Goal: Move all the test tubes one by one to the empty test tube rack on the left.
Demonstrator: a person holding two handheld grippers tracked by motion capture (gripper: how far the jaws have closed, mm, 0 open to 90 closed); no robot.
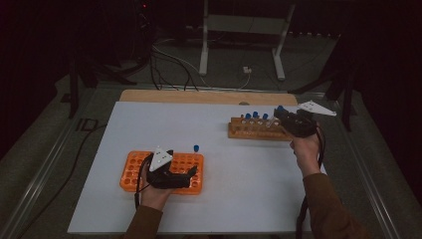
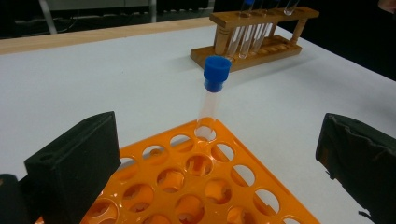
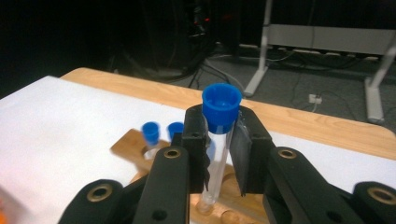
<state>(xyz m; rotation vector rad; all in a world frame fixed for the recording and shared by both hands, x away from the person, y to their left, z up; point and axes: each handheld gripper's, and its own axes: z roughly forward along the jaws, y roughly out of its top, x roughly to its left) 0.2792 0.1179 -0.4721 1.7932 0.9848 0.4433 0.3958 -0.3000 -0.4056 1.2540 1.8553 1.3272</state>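
Observation:
An orange tube rack (image 1: 130, 174) lies at the near left of the white table (image 1: 224, 199). My left gripper (image 1: 183, 164) rests over it, its jaws wide open and empty. In the left gripper view one clear tube with a blue cap (image 2: 212, 93) stands upright in a far corner hole of the orange rack (image 2: 196, 182), ahead of the left gripper (image 2: 215, 140). At the far right, my right gripper (image 1: 279, 114) is over a wooden rack (image 1: 249, 130). The right gripper (image 3: 219, 140) is shut on a clear blue-capped tube (image 3: 221, 107), held upright with its bottom just above the wooden rack (image 3: 133, 144).
Several more blue-capped tubes (image 1: 255, 115) stand in the wooden rack, two of them (image 3: 150, 130) just left of the held one. A wooden strip (image 1: 199, 96) runs along the table's far edge. Beyond it are cables (image 1: 169, 59) and a white stand (image 1: 204, 45) on the floor.

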